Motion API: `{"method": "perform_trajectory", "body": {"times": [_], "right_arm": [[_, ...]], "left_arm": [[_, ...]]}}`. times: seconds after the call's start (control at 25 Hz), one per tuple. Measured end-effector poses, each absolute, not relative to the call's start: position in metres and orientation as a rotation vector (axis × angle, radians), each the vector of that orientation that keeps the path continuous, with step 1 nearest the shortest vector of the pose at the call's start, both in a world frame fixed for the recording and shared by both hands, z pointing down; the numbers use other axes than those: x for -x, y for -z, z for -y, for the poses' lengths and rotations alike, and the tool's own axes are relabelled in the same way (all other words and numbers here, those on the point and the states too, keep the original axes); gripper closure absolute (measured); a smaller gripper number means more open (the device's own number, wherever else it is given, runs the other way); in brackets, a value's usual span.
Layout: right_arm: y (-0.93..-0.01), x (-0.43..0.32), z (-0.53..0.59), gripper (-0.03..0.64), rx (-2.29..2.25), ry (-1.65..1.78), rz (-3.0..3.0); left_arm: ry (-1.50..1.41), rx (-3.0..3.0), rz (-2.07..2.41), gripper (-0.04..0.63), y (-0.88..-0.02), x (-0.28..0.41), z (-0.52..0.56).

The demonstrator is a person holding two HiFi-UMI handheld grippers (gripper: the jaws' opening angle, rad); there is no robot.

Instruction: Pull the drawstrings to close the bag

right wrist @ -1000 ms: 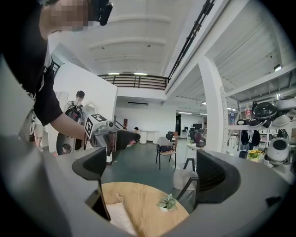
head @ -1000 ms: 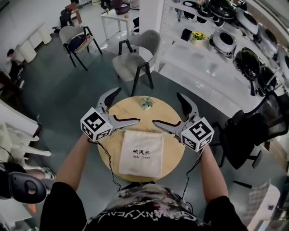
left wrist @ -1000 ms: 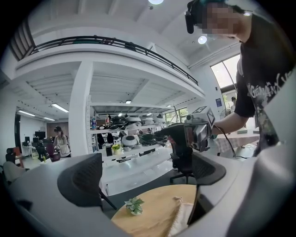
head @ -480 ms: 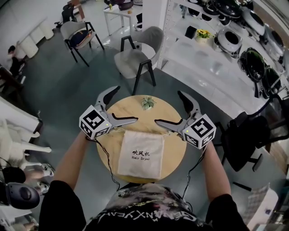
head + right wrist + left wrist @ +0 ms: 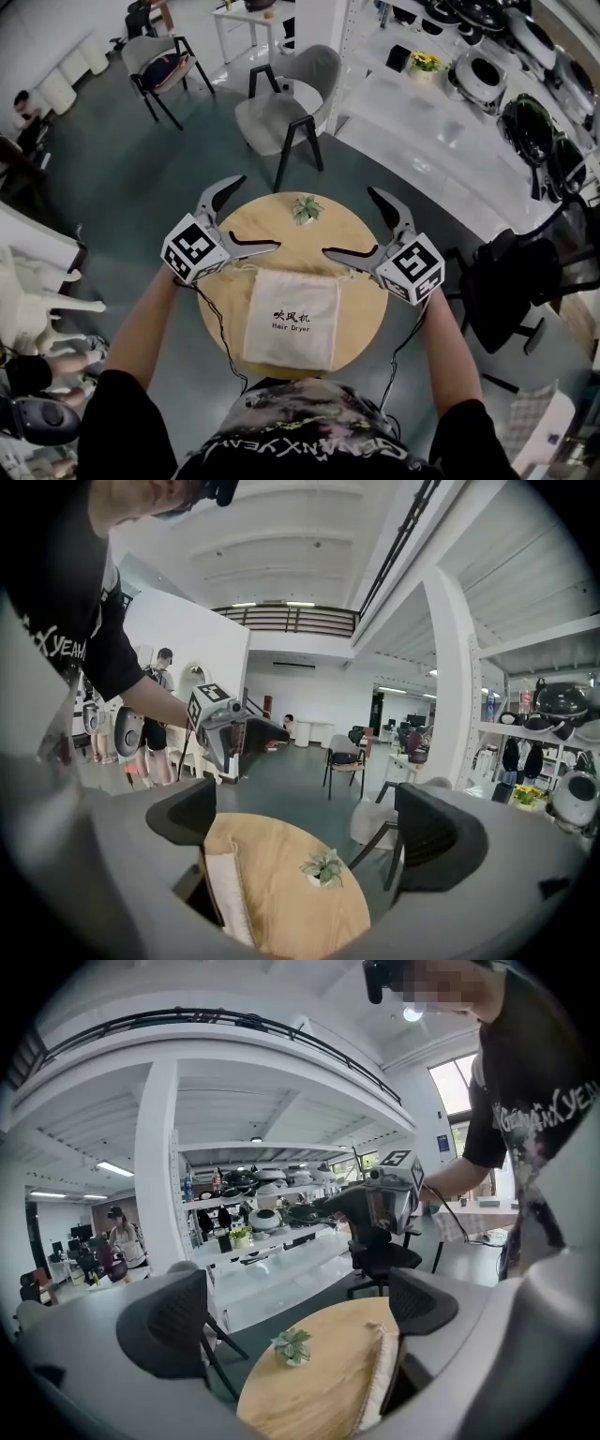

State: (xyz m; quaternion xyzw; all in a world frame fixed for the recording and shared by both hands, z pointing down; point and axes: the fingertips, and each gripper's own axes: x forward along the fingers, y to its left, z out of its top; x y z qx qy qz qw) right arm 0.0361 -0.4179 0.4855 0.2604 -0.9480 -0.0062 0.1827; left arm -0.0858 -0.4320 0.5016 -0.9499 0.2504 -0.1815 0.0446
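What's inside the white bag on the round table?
The white bag lies on the round table, and its cloth hides whatever is inside. Only the print on it shows: "Hair Dryer".

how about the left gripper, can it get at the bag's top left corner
Probably yes: the left gripper is open close to that corner of the bag, with nothing on the table between them.

On the round wooden table (image 5: 352, 314): a cream drawstring bag (image 5: 292, 317) lying flat from centre to near edge, and a small potted plant (image 5: 304, 208) upright by the far edge, well apart.
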Motion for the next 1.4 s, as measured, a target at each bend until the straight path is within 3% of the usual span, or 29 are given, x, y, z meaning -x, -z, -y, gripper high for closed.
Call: {"method": "perform_trajectory", "body": {"times": [1.4], "right_arm": [[-0.663, -0.064, 0.403, 0.032, -0.305, 0.031, 2.261]], "left_arm": [[1.152, 2.822, -0.414, 0.009, -0.667, 0.097, 0.421]]}}
